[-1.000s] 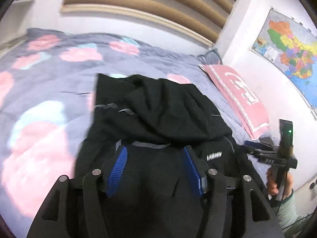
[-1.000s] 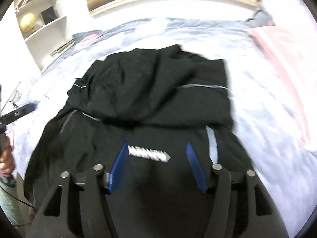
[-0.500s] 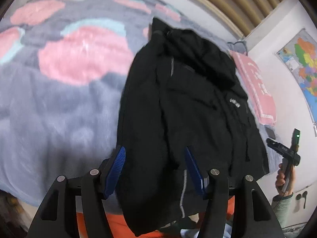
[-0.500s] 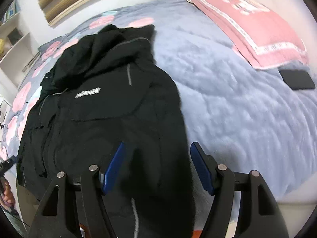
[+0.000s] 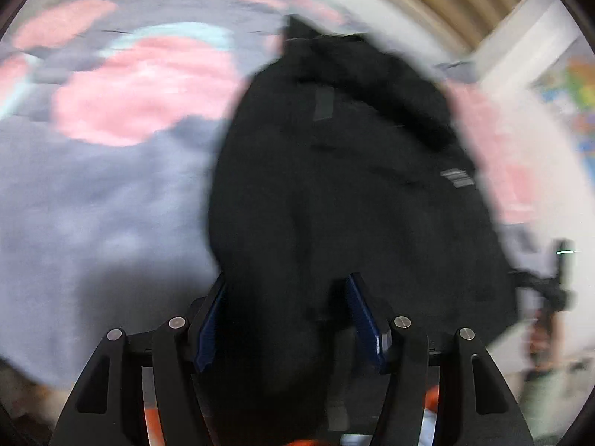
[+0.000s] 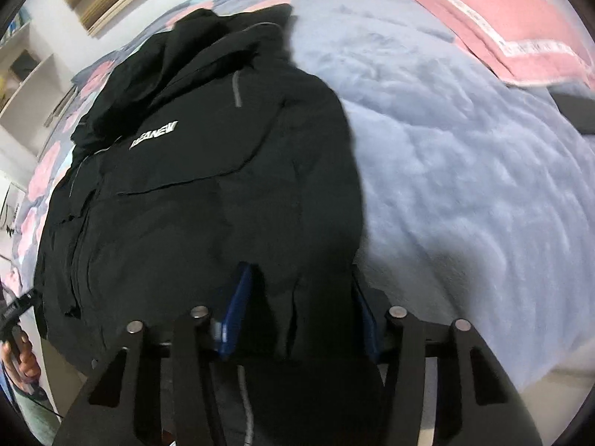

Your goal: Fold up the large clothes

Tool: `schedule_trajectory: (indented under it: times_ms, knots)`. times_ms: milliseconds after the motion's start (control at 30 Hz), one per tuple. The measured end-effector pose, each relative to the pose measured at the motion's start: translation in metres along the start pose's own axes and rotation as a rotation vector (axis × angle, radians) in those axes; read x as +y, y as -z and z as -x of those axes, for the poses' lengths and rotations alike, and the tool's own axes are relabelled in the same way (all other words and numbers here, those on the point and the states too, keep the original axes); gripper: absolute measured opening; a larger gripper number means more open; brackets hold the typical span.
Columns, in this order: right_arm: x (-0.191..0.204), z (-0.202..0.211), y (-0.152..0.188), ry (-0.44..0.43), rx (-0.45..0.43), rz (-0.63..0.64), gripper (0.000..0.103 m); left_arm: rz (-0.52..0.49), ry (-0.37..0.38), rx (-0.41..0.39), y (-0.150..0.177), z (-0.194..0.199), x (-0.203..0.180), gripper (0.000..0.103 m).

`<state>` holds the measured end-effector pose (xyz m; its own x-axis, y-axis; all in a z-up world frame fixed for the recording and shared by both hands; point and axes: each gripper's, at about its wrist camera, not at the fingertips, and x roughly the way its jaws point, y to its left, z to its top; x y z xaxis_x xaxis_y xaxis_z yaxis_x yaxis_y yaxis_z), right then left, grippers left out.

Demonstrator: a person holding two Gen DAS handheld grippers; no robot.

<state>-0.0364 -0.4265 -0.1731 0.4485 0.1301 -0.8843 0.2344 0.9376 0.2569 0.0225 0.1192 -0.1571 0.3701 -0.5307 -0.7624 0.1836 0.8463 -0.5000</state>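
Observation:
A large black hooded jacket (image 6: 193, 171) with a white chest logo lies spread on the bed, its hem hanging over the near edge. The left wrist view is blurred; the jacket (image 5: 346, 186) fills its middle. My left gripper (image 5: 286, 308) is open with the jacket's left hem corner between its blue pads. My right gripper (image 6: 301, 308) is open with the jacket's right hem corner between its pads. The fabric hides the inner pad faces.
The bed has a grey-blue fluffy blanket (image 6: 465, 171) with pink patches (image 5: 141, 89). A pink pillow (image 6: 494, 18) lies at the far right, a dark flat object (image 6: 572, 107) beside it. White shelves (image 6: 22, 74) stand at left. The bed's near edge runs below the grippers.
Both grippers have pulled back from the jacket's chest to its hem at the bed's near edge and now straddle the hem corners. The left view has become motion-blurred.

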Motion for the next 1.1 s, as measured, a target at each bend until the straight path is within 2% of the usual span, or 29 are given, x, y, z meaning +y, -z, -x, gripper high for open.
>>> schedule_trajectory:
  times_ms: [100, 200, 233, 367, 567, 733, 767, 833, 900, 967, 1100]
  knots:
    - [0.015, 0.021, -0.001, -0.126, -0.050, 0.026, 0.056, 0.003, 0.297, -0.081, -0.008, 0.022, -0.013, 0.062]
    - [0.021, 0.034, -0.003, -0.226, -0.090, 0.028, 0.056, 0.024, 0.435, -0.087, -0.016, 0.021, -0.016, 0.062]
    - [0.020, 0.032, -0.003, -0.234, -0.089, 0.026, 0.056, 0.032, 0.440, -0.079, -0.017, 0.017, -0.015, 0.062]
    - [0.008, 0.008, 0.006, -0.168, -0.023, -0.009, 0.056, 0.036, 0.342, -0.021, -0.003, -0.003, -0.010, 0.062]
    - [-0.003, 0.008, 0.031, -0.101, 0.021, 0.012, 0.056, -0.029, 0.244, 0.063, 0.029, -0.006, -0.012, 0.062]
    - [-0.003, 0.028, 0.058, -0.088, 0.048, 0.034, 0.056, -0.025, 0.220, 0.035, 0.037, -0.006, -0.014, 0.062]
    - [-0.004, 0.029, 0.063, -0.085, 0.048, 0.039, 0.056, -0.017, 0.227, 0.024, 0.036, -0.007, -0.014, 0.060]
    - [-0.003, 0.030, 0.066, -0.086, 0.044, 0.050, 0.056, -0.007, 0.234, 0.002, 0.032, -0.010, -0.017, 0.035]
    - [-0.006, 0.027, 0.066, -0.094, 0.045, 0.039, 0.056, 0.007, 0.242, -0.036, 0.027, -0.008, -0.019, 0.019]
    - [-0.003, 0.029, 0.064, -0.129, 0.027, 0.039, 0.056, 0.008, 0.276, -0.089, 0.023, 0.010, -0.017, 0.016]
    - [0.006, 0.050, 0.060, -0.277, -0.063, 0.064, 0.056, 0.025, 0.366, -0.197, -0.002, 0.044, -0.017, 0.016]
